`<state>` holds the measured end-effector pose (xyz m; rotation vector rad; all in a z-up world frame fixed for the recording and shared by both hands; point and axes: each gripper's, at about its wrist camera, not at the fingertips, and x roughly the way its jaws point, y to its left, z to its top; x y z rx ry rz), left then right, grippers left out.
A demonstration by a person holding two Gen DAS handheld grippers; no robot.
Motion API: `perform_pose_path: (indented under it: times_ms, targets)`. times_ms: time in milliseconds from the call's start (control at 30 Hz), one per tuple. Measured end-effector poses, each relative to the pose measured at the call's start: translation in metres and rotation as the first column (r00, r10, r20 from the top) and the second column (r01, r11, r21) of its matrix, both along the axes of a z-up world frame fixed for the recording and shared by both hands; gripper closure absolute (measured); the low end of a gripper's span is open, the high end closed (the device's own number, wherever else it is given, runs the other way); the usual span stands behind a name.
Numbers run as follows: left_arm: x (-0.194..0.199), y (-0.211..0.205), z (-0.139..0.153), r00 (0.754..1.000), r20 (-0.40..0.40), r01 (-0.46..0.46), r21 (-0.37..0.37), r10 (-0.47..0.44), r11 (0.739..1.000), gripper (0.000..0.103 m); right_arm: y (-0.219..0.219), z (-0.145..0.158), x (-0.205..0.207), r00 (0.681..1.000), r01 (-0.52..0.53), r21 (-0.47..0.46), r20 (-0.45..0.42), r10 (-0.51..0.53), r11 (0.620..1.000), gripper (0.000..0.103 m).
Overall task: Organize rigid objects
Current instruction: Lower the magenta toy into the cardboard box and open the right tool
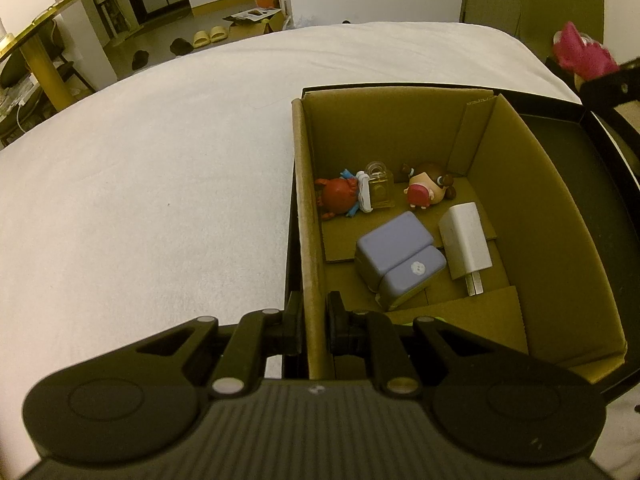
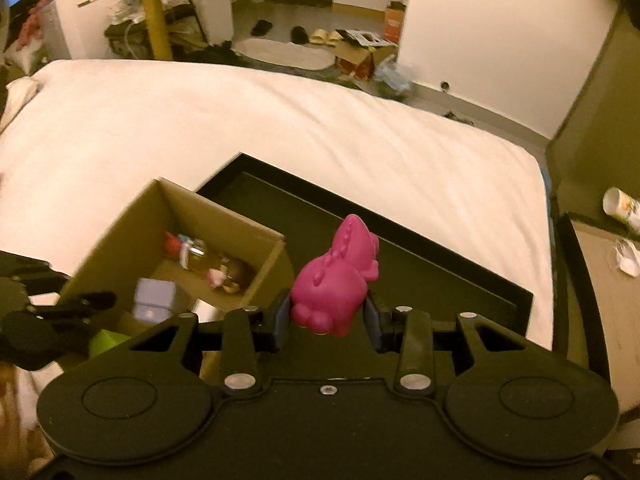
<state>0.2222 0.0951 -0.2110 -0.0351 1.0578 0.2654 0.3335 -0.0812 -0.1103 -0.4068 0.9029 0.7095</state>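
While the right gripper (image 2: 327,322) carries a pink toy dinosaur (image 2: 338,280) pinched between its 2 blue-padded fingers (image 2: 282,320), the left gripper (image 1: 314,326) clamps the near wall of the cardboard box (image 1: 308,208), 1 finger outside and 1 inside, jaws narrowed onto the card. That hold seems meant to steady the light box on the soft white bed (image 1: 160,160) so it does not slide or tip when something drops in.

Inside the box lie 5 things already gathered: a red figurine (image 1: 340,198), a small clear bottle (image 1: 378,188), a brown-haired doll (image 1: 428,190), a lilac block (image 1: 400,258) and a white charger (image 1: 466,242) with its prongs toward the near wall. They sit loosely on the floor of the box, with room left on the right side.

The box stands in a black tray (image 2: 420,248), against its left edge. The dinosaur hangs above that tray, just right of the box's open top and not yet over it, its tail end up and its feet gripped low, a hold that should let it fall clear once the jaws part
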Motion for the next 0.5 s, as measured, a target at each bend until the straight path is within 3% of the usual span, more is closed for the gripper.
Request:
perform_pose_path:
  times_ms: [500]
  targets:
    - [-0.004,0.005,0.0,1.0,0.013,0.001,-0.016,-0.001,1.0,0.092,0.031,0.005,-0.02,0.998,-0.066,0.043,-0.02,0.067,0.997,0.065]
